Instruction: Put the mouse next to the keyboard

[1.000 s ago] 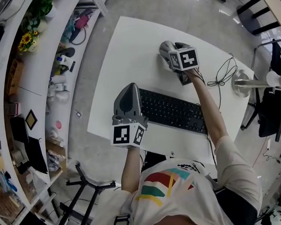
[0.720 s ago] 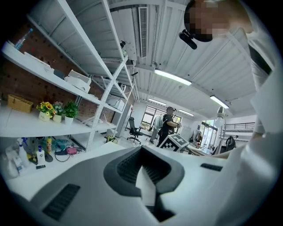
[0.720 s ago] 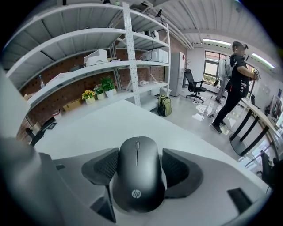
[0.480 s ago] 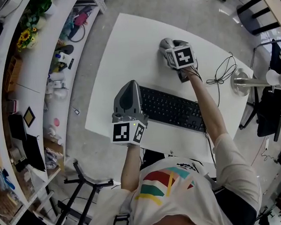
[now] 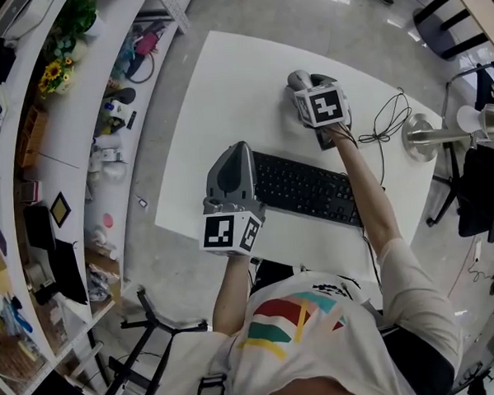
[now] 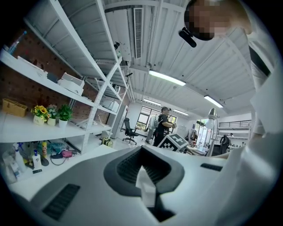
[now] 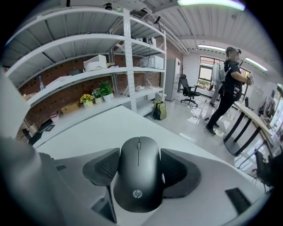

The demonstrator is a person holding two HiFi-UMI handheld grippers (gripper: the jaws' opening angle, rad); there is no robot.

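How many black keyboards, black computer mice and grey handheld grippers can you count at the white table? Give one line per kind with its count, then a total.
black keyboard: 1
black computer mouse: 1, held in the right gripper
grey handheld grippers: 2, the right gripper and the left gripper
Total: 4
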